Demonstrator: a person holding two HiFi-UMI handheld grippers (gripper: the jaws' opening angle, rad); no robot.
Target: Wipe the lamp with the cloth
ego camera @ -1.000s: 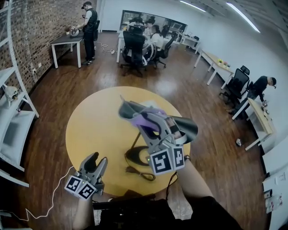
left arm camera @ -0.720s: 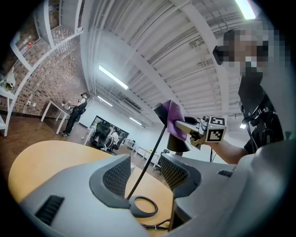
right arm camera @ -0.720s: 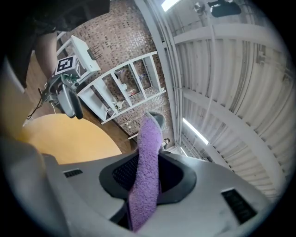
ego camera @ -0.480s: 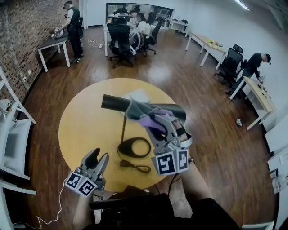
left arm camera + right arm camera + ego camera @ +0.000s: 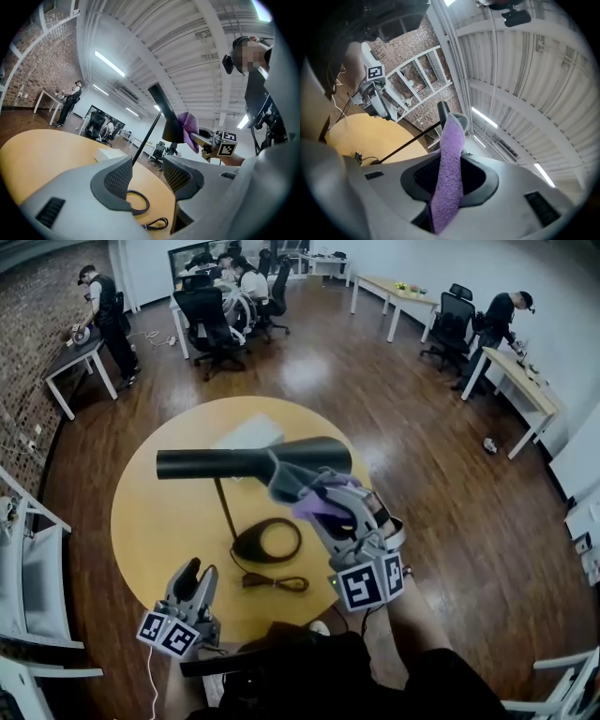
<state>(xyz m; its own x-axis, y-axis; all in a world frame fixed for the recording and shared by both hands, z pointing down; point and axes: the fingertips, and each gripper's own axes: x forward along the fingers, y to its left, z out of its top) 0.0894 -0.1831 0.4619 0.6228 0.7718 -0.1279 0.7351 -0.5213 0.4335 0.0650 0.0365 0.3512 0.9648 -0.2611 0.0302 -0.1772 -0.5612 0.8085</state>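
Along the lamp's (image 5: 225, 463) long black head the cloth (image 5: 317, 502) has travelled from the narrow end toward the flared end. More of that head now lies bare, stretching level from the left of the head view to its centre. The right hand-held gripper (image 5: 292, 486) is clenched on the purple cloth. In its own view the fabric (image 5: 449, 168) stands pinched upright between the two pads and reaches up to the lamp head (image 5: 443, 110). In the left gripper view the cloth (image 5: 190, 129) hangs against the right side of the lamp's flared end (image 5: 161, 105), apparently touching it.

The left hand-held gripper (image 5: 192, 577) remains at the lower left of the head view, low over the near edge of the round yellow worktop (image 5: 155, 521) and well apart from the lamp. It is released: in its own view the jaws (image 5: 147, 176) stand apart with nothing between the pads, and the lamp's thin stem shows far off through the gap.

The lamp's ring-shaped base (image 5: 267, 540) sits near the middle of the worktop, below the head. Its black cable (image 5: 272, 582) is looped just below the base in the frame. A white box (image 5: 248, 434) lies on the far side of the worktop, above the lamp head.
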